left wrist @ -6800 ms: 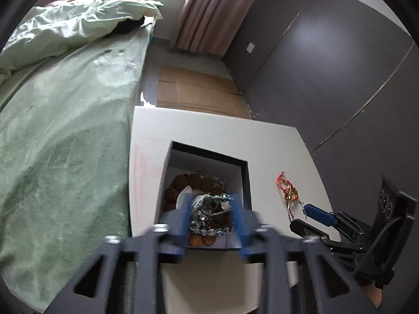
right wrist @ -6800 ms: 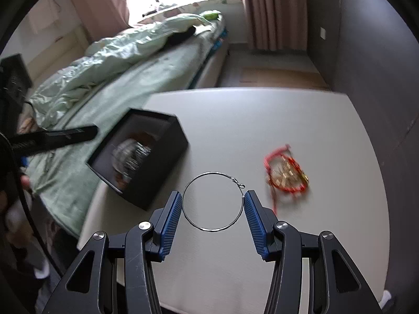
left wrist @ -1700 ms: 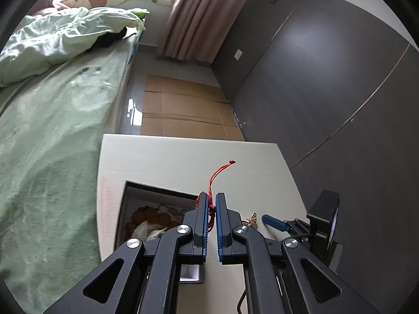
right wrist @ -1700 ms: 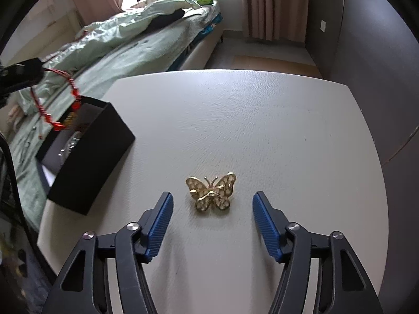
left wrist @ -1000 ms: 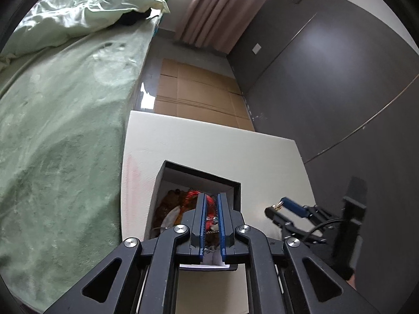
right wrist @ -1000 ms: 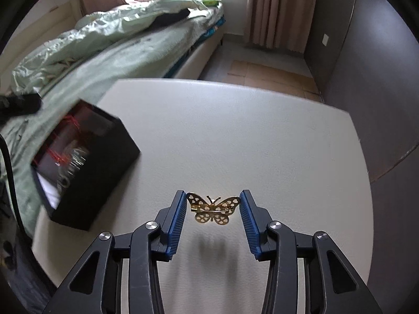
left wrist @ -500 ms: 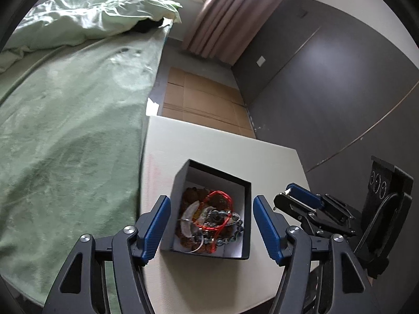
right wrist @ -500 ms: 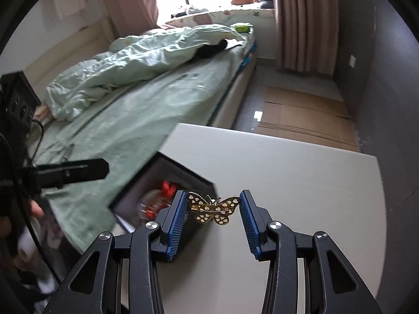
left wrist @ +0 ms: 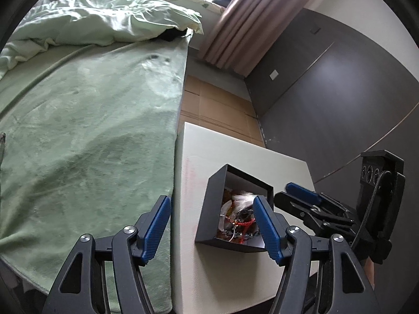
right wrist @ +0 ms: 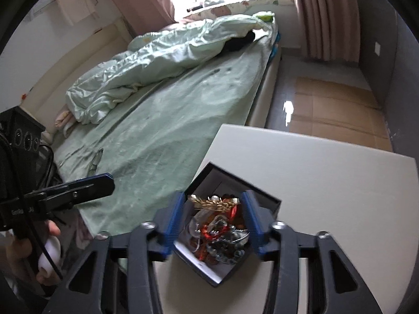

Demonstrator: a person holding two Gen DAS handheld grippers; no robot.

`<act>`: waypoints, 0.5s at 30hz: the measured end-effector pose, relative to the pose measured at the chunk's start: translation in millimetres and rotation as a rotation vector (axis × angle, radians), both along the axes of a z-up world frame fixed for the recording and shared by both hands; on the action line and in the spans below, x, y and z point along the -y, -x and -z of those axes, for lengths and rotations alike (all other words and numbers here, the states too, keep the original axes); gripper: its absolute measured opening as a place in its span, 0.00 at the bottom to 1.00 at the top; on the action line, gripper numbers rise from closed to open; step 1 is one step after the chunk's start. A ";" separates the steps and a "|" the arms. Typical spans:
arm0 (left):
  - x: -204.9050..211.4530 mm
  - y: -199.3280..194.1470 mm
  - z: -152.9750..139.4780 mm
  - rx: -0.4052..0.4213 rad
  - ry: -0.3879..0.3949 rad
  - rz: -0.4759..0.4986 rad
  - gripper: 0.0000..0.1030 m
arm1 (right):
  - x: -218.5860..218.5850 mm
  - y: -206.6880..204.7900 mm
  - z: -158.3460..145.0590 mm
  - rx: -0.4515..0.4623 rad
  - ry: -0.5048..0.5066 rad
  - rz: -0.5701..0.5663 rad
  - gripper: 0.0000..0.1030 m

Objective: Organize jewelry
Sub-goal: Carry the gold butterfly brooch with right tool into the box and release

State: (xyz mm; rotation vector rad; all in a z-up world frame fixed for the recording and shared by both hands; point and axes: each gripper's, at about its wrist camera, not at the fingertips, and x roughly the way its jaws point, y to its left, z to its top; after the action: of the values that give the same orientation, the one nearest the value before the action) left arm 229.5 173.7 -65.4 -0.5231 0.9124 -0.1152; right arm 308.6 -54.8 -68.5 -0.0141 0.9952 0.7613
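1. Over the black box [right wrist: 262,196] on the white table [right wrist: 314,170]: found the right gripper [right wrist: 213,196] poised, aimed down into the open top from the near corner.
2. Inside the box, recorded a tangled heap of jewelry: a red cord bracelet [right wrist: 207,231], silver beads [right wrist: 230,246] and brown beads, partly blurred.
3. Located the gold butterfly brooch [right wrist: 214,202] at the far end of the heap, lying between the right gripper's blue pads [right wrist: 178,212].
4. Unable to tell whether the brooch is pinched or already let go. Appears to leave a thin gap to each pad, but too blurred to confirm.
5. Judged the task close to done: seen no loose piece anywhere on the visible table top. Left to do, at most, dropping the brooch fully into the box and drawing the right gripper clear.
6. Checked the left gripper [left wrist: 211,201]: spread wide and carrying nothing. Held low at the table edge beside the green bed [left wrist: 91,130], facing the box without touching it.
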 end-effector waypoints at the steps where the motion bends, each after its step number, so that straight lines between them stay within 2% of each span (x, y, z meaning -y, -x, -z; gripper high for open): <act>1: -0.2 1.2 -0.6 0.002 0.000 0.001 0.65 | -0.3 1.1 -1.0 0.007 0.007 0.010 0.65; 10: 16.8 4.7 -4.1 0.021 -0.011 0.049 0.65 | 31.2 14.3 -14.8 0.038 0.020 0.077 0.67; 15: 35.2 9.9 -10.1 0.040 -0.044 0.081 0.73 | 57.0 27.4 -21.7 0.062 0.032 0.117 0.72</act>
State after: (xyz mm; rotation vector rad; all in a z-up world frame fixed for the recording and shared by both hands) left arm 219.6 138.5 -55.3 -0.4419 0.8951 -0.1781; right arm 281.3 -111.8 -46.8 -0.0069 0.9412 0.6340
